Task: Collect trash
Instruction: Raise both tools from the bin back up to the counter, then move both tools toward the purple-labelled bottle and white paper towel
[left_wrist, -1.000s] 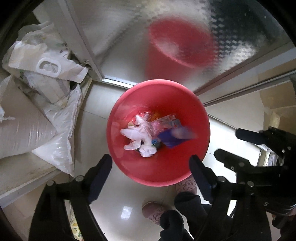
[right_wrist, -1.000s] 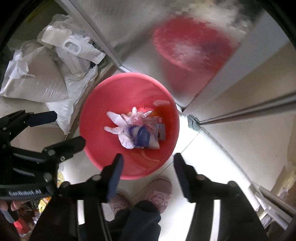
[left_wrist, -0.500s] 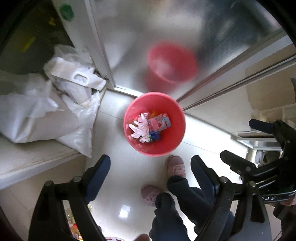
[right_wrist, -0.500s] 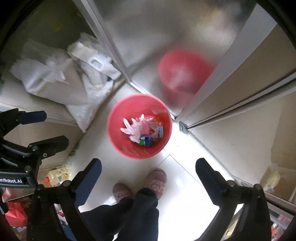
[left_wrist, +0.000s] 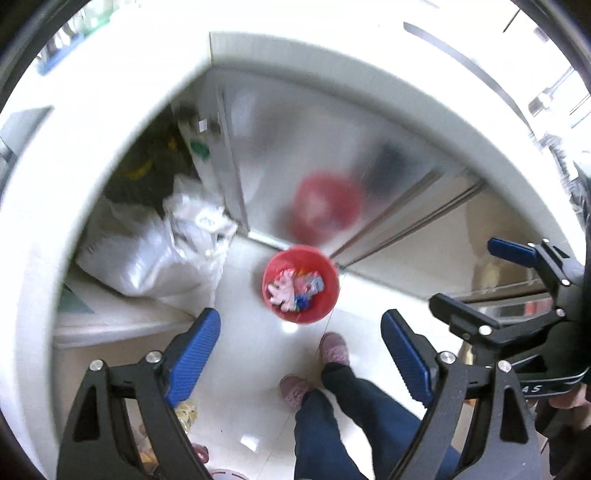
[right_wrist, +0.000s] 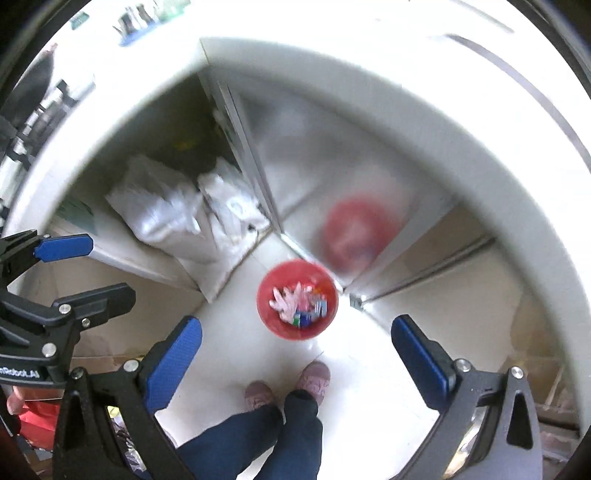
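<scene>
A: What is hard to make out?

B: Plenty. Both views are smeared. A broad white counter edge (left_wrist: 424, 122) curves over the top of each and hides whatever lies on top of it. The trash (left_wrist: 295, 288) in the red bin (left_wrist: 325, 273) reads only as a pale glove shape with some coloured bits beside it; I cannot name them. The red blur on the metal cabinet door (left_wrist: 295, 147) is the bin's reflection.

A: Where does the bin stand?

B: On the pale floor (left_wrist: 251, 350), close against the foot of the cabinet door, well below both tools. The person's 2 pink slippers (right_wrist: 314, 376) point toward it, and white sacks (right_wrist: 177, 218) lie near it on the left.

A: And the tongs?

B: The left gripper (left_wrist: 301, 354) has its blue pads spread wide, nothing between them but floor and a trouser leg far beneath. The right gripper (right_wrist: 295, 362) has just been opening; its jaws stand very wide and bare too.

A: Does 1 view give what the other lacks?

B: The left wrist view catches the right gripper at its right edge, with fingers of a hand cut off beneath it. The right wrist view catches the left gripper at its left edge, with lettering on its body, partly cut off, and something red below it that I cannot identify.
</scene>
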